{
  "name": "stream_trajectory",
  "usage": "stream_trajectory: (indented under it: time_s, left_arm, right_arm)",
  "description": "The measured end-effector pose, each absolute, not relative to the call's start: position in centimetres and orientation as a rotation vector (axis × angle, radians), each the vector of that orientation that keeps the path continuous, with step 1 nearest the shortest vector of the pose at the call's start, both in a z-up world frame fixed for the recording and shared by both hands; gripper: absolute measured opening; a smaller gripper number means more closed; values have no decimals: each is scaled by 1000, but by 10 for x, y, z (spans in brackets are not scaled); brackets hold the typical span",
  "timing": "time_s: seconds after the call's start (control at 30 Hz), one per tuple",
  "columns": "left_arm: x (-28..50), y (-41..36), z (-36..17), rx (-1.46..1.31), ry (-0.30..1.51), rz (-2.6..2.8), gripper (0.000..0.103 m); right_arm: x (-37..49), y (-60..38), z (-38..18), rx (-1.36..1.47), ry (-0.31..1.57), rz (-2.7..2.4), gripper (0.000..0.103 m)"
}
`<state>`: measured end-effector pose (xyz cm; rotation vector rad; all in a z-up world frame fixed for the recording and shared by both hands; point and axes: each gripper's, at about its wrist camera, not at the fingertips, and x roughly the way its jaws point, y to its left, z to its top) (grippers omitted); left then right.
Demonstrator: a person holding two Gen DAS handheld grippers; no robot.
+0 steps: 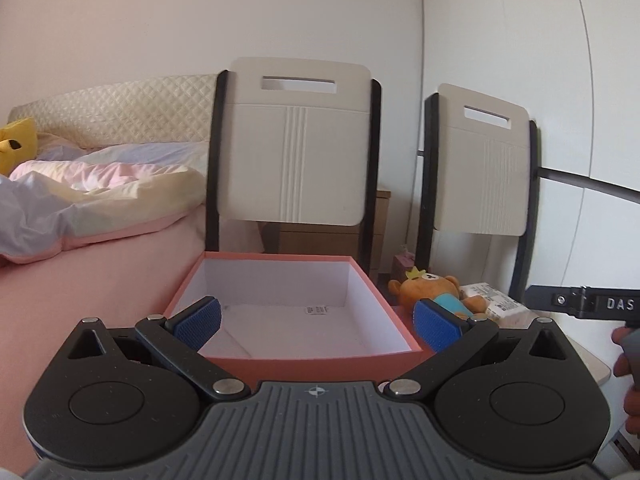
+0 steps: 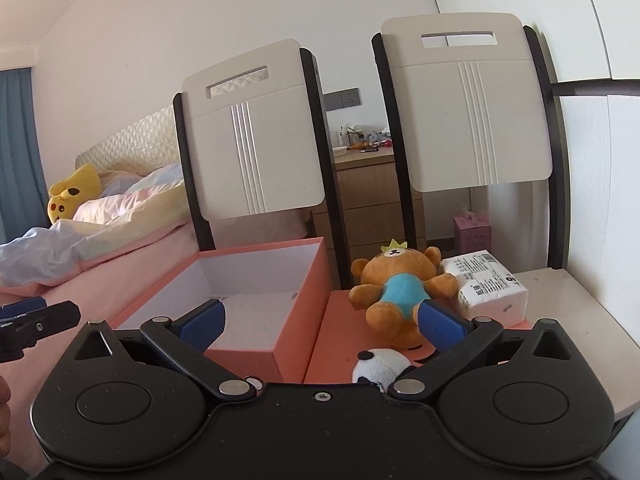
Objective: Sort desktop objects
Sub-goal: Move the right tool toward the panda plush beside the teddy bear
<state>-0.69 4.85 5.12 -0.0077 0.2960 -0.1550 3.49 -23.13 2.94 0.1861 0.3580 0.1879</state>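
Soft, even daylight; faint shadows, no glare. Sharp centres, strong fisheye bending and dark vignette at corners.

Left wrist view: low and close behind the left gripper (image 1: 318, 322), facing straight over the open pink box (image 1: 296, 354) toward two chair backs (image 1: 296, 152) and the wall. Right wrist view: same kind of perch behind the right gripper (image 2: 322, 322), shifted rightward, angled over the bear plush (image 2: 400, 284) and tissue pack (image 2: 486, 286). Shared by both: box, bear, tissue pack, chairs, the bed (image 1: 100, 248) off left.
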Motion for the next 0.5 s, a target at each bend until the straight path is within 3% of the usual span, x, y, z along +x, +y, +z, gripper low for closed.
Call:
stream_trajectory:
  time_s: [0.5]
  left_arm:
    - [90, 47, 9, -11, 210, -78, 103]
  right_arm:
    - [131, -229, 7, 75, 215, 324, 102]
